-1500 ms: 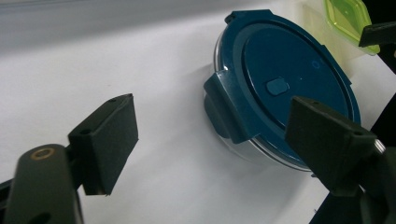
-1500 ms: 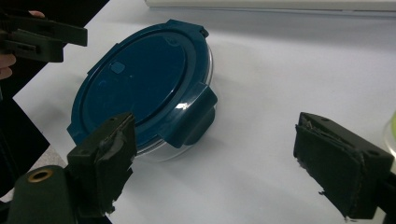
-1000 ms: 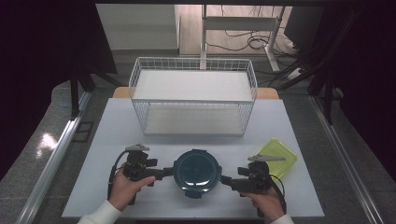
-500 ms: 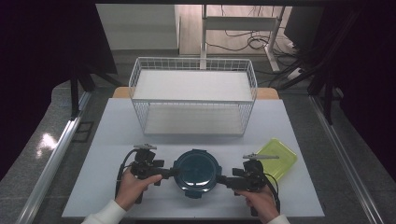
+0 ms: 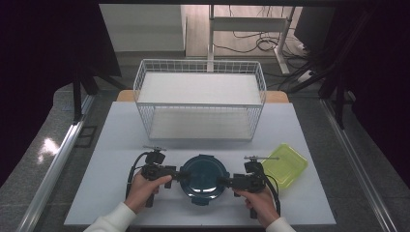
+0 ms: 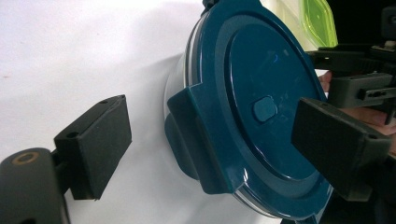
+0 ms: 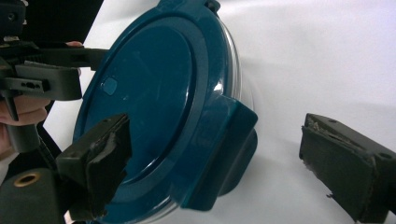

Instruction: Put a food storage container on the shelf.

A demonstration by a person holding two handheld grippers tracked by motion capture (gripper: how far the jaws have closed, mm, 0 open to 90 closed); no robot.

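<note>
A round clear container with a dark teal lid (image 5: 204, 176) sits near the table's front edge, between my two grippers. My left gripper (image 5: 180, 175) is open at its left side. In the left gripper view its jaws straddle the lid's latch tab (image 6: 196, 135) without touching it, the gripper (image 6: 215, 144) standing wide apart around it. My right gripper (image 5: 225, 181) is open at the right side. In the right gripper view that gripper (image 7: 222, 161) spans the opposite latch tab (image 7: 224, 149); one jaw hangs over the lid (image 7: 140, 98).
A white wire basket (image 5: 200, 99) stands across the back of the table. A yellow-green plastic lid or tray (image 5: 287, 164) lies right of the right gripper. The table edge runs just behind my hands.
Both grippers have slid inward toward the container, closing in on its two side latches. The container has not moved.
</note>
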